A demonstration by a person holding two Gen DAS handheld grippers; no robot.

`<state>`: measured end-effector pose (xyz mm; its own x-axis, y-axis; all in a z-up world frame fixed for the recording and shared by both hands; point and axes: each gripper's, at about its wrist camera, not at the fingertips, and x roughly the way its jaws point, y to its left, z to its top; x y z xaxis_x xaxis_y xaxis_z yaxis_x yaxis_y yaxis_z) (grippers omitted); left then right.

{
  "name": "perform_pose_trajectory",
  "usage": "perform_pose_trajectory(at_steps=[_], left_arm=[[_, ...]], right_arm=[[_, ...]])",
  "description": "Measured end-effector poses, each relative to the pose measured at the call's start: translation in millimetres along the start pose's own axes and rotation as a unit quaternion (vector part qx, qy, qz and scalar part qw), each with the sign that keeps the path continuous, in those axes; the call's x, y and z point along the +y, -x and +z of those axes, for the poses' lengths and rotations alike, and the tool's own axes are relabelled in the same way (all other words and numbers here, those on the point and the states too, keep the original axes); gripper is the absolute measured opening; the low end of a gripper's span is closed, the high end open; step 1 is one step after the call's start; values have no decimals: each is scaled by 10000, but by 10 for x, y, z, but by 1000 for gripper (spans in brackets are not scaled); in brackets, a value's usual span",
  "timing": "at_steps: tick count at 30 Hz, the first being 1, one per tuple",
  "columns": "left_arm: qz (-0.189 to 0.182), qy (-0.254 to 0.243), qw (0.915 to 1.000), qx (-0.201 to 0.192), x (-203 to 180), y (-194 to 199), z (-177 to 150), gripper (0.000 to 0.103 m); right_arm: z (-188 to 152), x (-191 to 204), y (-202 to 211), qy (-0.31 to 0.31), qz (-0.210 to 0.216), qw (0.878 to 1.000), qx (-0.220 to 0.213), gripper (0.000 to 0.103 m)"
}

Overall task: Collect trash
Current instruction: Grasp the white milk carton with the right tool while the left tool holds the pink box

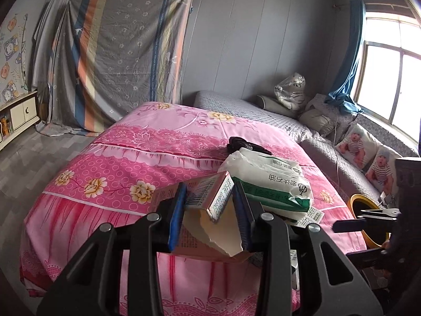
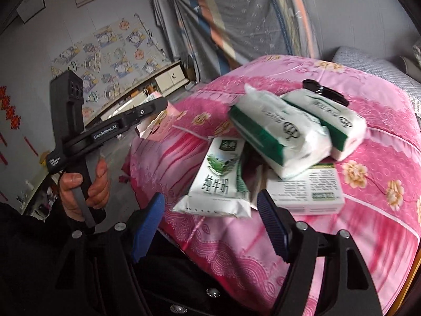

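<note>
My left gripper (image 1: 209, 197) is shut on a torn pink cardboard box (image 1: 210, 200) and holds it above the pink bed's near edge. From the right wrist view the same box (image 2: 155, 125) hangs at the left gripper's tips, left of the bed. A pile of trash lies on the pink quilt (image 2: 368, 137): two green-and-white tissue packs (image 2: 279, 137), a milk carton (image 2: 218, 179), a white printed box (image 2: 310, 189) and a black item (image 2: 323, 90). My right gripper (image 2: 210, 216) is open and empty, just before the milk carton.
A yellow-rimmed bin (image 1: 368, 218) stands right of the bed. A grey sofa bed with baby-print pillows (image 1: 360, 144) lies under the window. A draped striped sheet (image 1: 118, 60) and a low cabinet (image 1: 18, 115) stand beyond the bed.
</note>
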<state>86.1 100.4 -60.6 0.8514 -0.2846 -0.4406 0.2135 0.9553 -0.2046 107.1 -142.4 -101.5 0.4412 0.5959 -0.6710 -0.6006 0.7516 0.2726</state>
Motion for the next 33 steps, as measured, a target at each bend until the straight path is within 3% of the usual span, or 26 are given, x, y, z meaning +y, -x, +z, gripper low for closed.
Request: perform_pose_trajectory(at_steps=[14, 18, 29, 33], left_arm=[[-51, 112, 9999, -78, 174, 37, -62, 34], [-39, 190, 9998, -107, 250, 62, -78, 34], [20, 167, 9997, -170, 307, 115, -75, 34], [31, 96, 9997, -214, 267, 154, -64, 34]], right_arm=[[600, -38, -1000, -22, -431, 9920, 1184, 74], [672, -89, -1188, -8, -735, 9877, 1377, 74], [662, -58, -1449, 252, -1025, 9803, 1669, 74], [604, -119, -1386, 167, -1024, 9813, 1620, 58]])
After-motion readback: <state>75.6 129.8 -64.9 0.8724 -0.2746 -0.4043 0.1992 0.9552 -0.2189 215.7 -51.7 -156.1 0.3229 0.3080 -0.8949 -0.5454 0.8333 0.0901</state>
